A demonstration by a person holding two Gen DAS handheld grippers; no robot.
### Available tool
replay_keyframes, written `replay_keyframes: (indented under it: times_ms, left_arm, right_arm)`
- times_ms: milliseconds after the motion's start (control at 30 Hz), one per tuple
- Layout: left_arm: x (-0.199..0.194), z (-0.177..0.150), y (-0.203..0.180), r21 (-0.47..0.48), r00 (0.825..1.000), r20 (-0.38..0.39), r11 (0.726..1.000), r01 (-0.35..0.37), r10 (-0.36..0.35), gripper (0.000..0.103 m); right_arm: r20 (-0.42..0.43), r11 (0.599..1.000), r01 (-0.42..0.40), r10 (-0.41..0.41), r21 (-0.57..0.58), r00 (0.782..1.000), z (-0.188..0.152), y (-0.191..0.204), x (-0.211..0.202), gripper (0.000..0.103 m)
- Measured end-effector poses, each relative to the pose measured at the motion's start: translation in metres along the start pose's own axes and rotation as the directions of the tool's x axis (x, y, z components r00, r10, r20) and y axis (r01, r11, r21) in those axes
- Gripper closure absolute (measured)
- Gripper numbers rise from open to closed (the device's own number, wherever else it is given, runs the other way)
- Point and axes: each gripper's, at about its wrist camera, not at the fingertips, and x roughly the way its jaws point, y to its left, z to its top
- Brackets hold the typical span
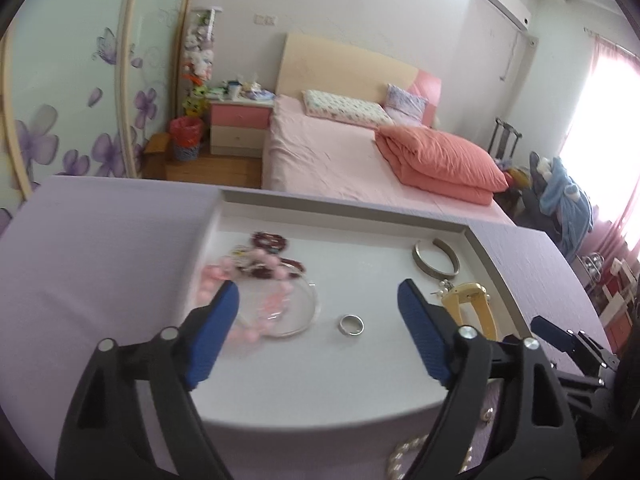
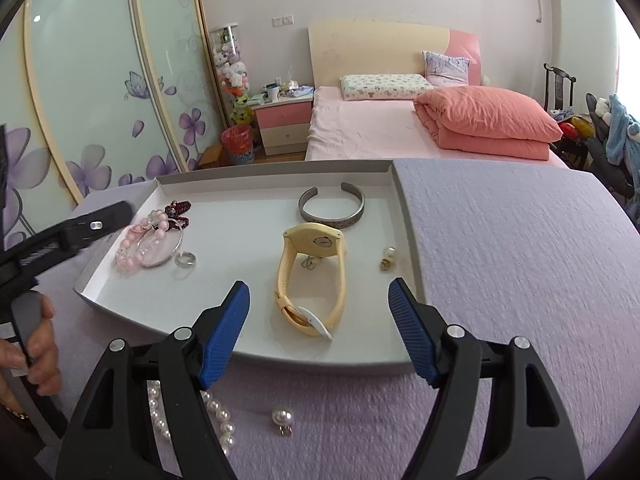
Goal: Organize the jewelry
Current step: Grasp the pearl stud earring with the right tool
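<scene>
We held both grippers above a shallow white tray (image 2: 404,216) resting on a counter (image 2: 520,280) covered in lilac cloth.

Left gripper (image 1: 318,304): its fingers (image 1: 420,344) stood wide apart with nothing between the pads. A plain silver ring (image 1: 351,325) lay flat on the tray floor in the gap between the fingertips, untouched. Just beyond the left fingertip lay a pink bead bracelet (image 1: 256,300) overlapping a thin silver bangle (image 1: 296,312), with dark red beads (image 1: 270,240) farther out. The bracelet was blurred in the left wrist view.

Right gripper (image 2: 319,294): its fingers (image 2: 412,336) were likewise spread and held nothing. Between the fingertips and just ahead of them lay a yellow watch (image 2: 310,276) on its side, its strap fastened into a loop. Its long axis ran away from the fingers, dial at the far end and white buckle tab nearest us. Beyond the dial, an open silver cuff (image 2: 332,208) lay with its gap turned toward the far tray wall. A small earring (image 2: 387,258) lay ahead of the right fingertip.

Below the right gripper, outside the tray, a pearl strand (image 2: 216,412) and a single pearl pendant (image 2: 283,418) lay on the cloth.
</scene>
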Motion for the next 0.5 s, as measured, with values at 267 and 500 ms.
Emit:
replay_keyframes:
  times_ms: [267,500]
  left_arm:
    - [-0.062,-0.022,0.026,0.006,0.998,0.043,0.999,-0.048,0.047,0.015]
    - [-0.105,-0.052,0.033,0.035,0.996,0.07,0.998,-0.058,0.056,0.014]
  right_arm:
    - [0.02,1.0,-0.008,0.008,0.007,1.0,-0.013,0.002,-0.025,0.03]
    - [0.011,1.0,-0.014,0.014,0.015,1.0,-0.034,0.009,-0.039,0.03]
